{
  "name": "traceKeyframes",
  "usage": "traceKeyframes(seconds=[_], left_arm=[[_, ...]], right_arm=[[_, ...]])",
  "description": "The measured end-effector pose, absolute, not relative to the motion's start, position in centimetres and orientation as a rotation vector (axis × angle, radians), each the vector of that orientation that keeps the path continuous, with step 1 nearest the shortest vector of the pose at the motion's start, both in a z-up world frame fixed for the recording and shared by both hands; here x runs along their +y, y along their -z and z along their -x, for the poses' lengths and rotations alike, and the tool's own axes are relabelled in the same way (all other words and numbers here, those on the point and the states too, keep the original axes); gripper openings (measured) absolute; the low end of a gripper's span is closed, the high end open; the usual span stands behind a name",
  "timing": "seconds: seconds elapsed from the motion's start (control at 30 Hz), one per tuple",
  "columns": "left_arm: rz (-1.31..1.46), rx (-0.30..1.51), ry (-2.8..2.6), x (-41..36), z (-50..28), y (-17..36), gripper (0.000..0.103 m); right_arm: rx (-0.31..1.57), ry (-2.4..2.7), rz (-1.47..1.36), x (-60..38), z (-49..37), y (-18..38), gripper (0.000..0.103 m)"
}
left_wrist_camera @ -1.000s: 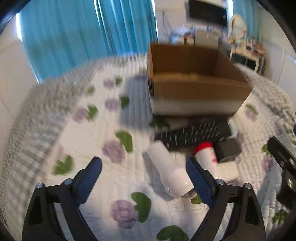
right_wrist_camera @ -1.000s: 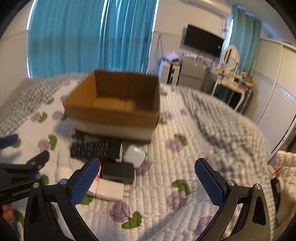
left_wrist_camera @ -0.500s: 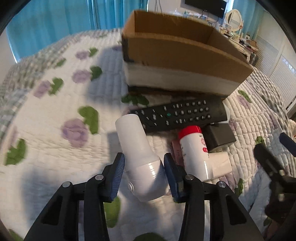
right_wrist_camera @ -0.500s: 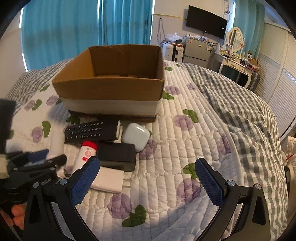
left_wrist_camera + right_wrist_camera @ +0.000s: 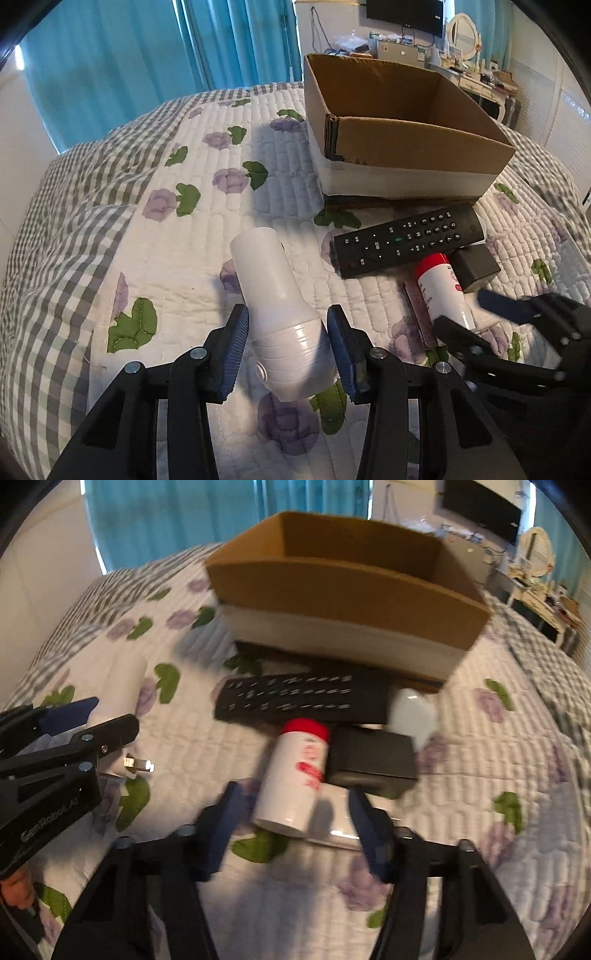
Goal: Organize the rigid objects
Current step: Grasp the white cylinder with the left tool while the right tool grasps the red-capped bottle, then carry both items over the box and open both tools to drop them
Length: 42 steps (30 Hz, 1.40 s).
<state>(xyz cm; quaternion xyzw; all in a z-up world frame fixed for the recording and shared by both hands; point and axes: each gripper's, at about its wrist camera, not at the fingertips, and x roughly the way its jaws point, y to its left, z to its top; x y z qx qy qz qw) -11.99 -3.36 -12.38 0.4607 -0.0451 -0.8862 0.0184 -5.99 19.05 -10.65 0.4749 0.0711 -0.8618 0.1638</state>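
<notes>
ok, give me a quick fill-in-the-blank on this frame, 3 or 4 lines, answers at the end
1. The left gripper has its pads on the wide end of the white ____ device.
2. The bottle between the right gripper's closing jaws has a ____ cap.
3. The black remote lies just in front of the open ____ box.
4. Everything rests on a quilt printed with ____ flowers.

Answers: plastic; red; cardboard; purple

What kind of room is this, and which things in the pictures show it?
Most likely a bedroom. The objects lie on a bed with a quilted flower-pattern cover, blue curtains hang behind it, and a dressing table with an oval mirror stands near a wall-mounted television.
</notes>
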Motion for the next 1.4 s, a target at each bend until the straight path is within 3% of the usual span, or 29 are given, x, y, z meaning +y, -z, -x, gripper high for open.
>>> traceKeyframes(seconds=[0.5,0.87,1.13,1.4], left_arm=[[-1.43,-0.075,2.78,-4.1,11.9,12.5,0.045],[-1.334,-0.18,2.936,-1.4,12.3,5.4,0.045],[-1.254,-0.219,3.046,1.2,17.9,-2.5,0.045],[-1.397,-0.26,3.008,3.5,28.2,-0.5,0.045]], right_arm=[[0.244,2.456,-1.415,16.7,8.3,13.3,0.036],[0.263,2.596,-1.179,19.7,7.5,2.0,0.036],[0.25,2.693,-0.996,22.8,10.4,-6.5,0.036],[0.222,2.732,-0.948,23.4,17.9,-9.0,0.035]])
